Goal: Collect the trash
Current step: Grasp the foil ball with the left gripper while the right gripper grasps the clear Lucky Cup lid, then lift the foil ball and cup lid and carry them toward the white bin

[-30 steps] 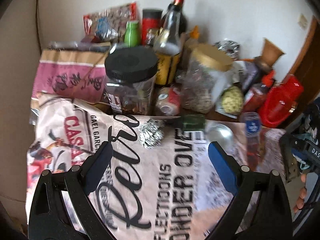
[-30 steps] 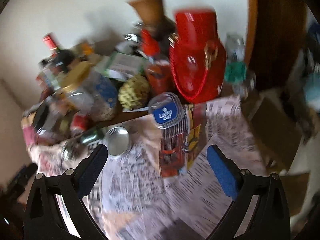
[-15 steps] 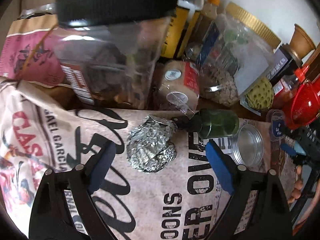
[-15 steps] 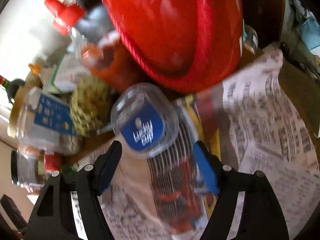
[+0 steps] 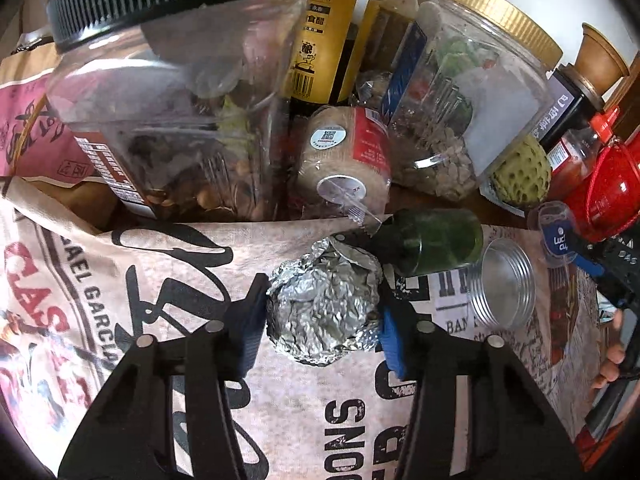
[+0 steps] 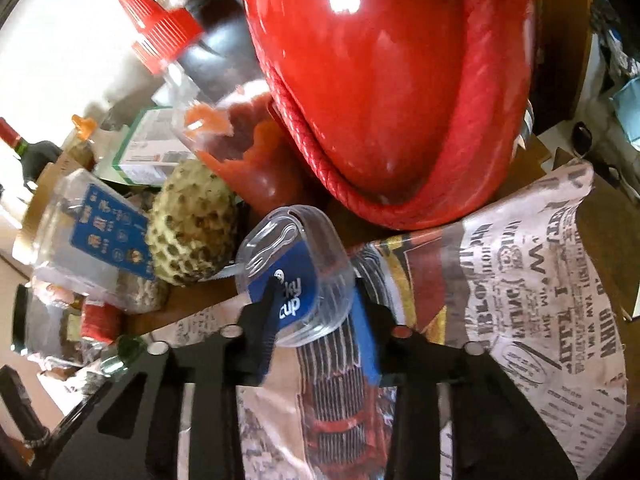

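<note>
Foil ball (image 5: pixel 324 312) sits on the printed newspaper-style cloth (image 5: pixel 160 280), between the blue pads of the left gripper (image 5: pixel 322 320); both pads look pressed to its sides, so I read the tongs as narrowed onto it, tho it is not yet lifted off the cloth. Clear plastic cup w/ blue label (image 6: pixel 296 280) is farther right on the same cloth, and the right gripper (image 6: pixel 316 316) has its jaws drawn in on either side of it, touching; the left view also shows that cup (image 5: pixel 560 236) pinched at the right edge. So progress, as a judgement: two bits of trash grabbed, none carried off, no bin or bag in either view, so the whole drop-off is left. Other likely trash still loose: small green bottle (image 5: pixel 436 240) lying on its side, just behind and touching or nearly touching the foil, and a round metal lid or tin (image 5: pixel 504 284) beside it; can't say for sure they count. Room: tight at the back. Black-lidded jar (image 5: pixel 172 92), twine roll (image 5: pixel 344 160) and gold-lidded jar (image 5: pixel 460 112) crowd right behind the foil, and the red glossy vessel (image 6: pixel 380 88) w/ a red-capped bottle (image 6: pixel 224 128) looms right over the cup. Free space is toward the near side, over bare cloth; cloth's right edge (image 6: pixel 600 280) hangs past the table there. Best exit looks up and back.
</note>
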